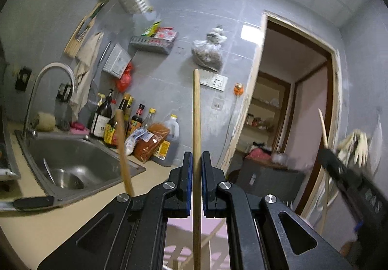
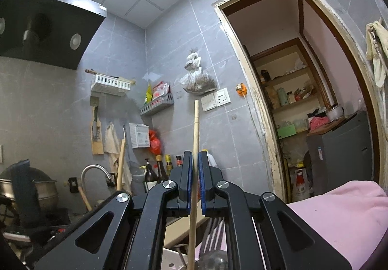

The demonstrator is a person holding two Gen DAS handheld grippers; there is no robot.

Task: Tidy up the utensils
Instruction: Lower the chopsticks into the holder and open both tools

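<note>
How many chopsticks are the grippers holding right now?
2: one chopstick upright in the left gripper, one chopstick upright in the right gripper. More sticks show nearby, blurred.

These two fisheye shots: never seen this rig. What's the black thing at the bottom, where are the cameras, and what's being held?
No robot arm here: a person holds a pair of hand-held tongs in each hand, and a fisheye camera on each looks forward along its two fingers.

The left wrist view shows the left tongs, black with blue pads, shut on a wooden chopstick pointing upward. At its right edge, blurred, the other tongs appear with their own stick.

The right wrist view shows the right tongs shut on a second wooden chopstick.

Both face a grey-tiled kitchen wall and an open doorway. On the counter sit a steel sink with its tap, a row of sauce bottles and a black-handled knife. The right view also shows a range hood and a metal pot.
</note>
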